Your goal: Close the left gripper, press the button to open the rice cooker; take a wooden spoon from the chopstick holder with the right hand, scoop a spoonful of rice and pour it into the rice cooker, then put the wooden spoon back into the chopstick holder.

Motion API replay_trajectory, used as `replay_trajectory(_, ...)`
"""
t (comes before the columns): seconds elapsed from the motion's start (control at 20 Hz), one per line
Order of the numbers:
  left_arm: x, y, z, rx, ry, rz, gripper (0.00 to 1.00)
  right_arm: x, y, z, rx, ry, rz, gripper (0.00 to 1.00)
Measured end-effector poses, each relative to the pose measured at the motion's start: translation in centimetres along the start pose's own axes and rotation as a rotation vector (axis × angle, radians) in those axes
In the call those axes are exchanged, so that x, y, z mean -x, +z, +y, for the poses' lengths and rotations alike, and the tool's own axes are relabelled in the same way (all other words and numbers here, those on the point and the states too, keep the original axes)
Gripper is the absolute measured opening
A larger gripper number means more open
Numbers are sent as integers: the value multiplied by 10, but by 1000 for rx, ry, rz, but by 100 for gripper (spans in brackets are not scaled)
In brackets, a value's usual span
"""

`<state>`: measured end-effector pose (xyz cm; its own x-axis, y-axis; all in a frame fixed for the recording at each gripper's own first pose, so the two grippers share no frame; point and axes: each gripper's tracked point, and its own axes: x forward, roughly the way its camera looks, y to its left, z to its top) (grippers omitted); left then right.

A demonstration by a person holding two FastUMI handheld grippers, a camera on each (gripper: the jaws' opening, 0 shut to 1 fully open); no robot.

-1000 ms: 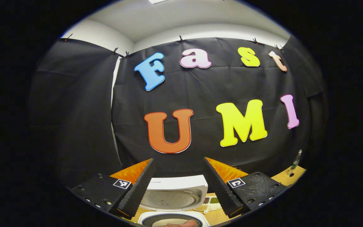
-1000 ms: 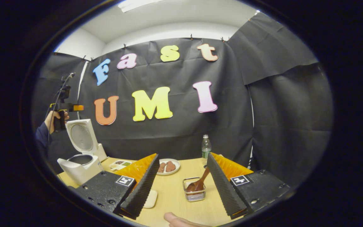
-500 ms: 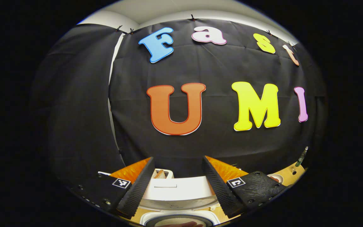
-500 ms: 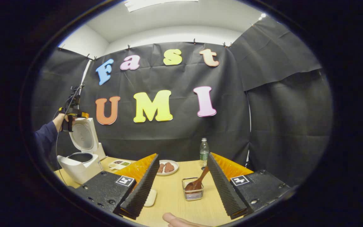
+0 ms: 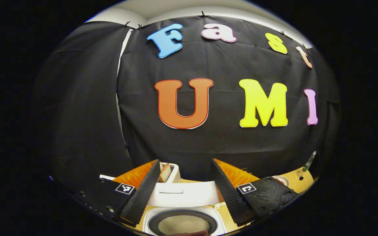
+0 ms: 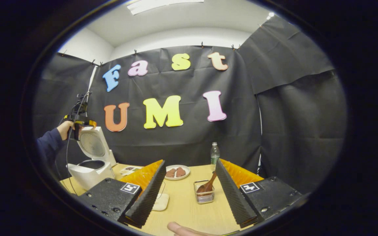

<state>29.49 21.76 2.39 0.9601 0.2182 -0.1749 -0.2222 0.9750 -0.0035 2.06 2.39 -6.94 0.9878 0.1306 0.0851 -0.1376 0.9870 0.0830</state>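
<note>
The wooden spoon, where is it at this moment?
In the right gripper view the wooden spoon leans in the wire chopstick holder on the table, ahead between the open right gripper fingers, near the water bottle.

Glossy white plastic rice cooker (image 6: 90, 170), wire-metal chopstick holder (image 6: 204, 196) — smooth brown wooden spoon (image 6: 207, 185), matt wood table (image 6: 189, 209).

Left gripper (image 5: 183, 191): jaws spread, empty, raised high in the person's hand (image 6: 65, 128). Right gripper (image 6: 190, 193): jaws spread, empty, level over the table.
</note>
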Motion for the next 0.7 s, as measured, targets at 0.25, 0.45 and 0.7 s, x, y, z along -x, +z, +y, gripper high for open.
replay_trajectory(0.25, 37, -25, -6, 0, -19, 11, 98, 24, 1, 8, -13, 41, -9, 96)
replay_trajectory(0.45, 62, -65, -2, 18, -10, 44, 98, 48, -9, 13, -4, 69, -17, 95)
replay_trajectory(0.7, 94, -111, -12, 11, -30, 73, 98, 79, -12, 25, 3, 117, -37, 94)
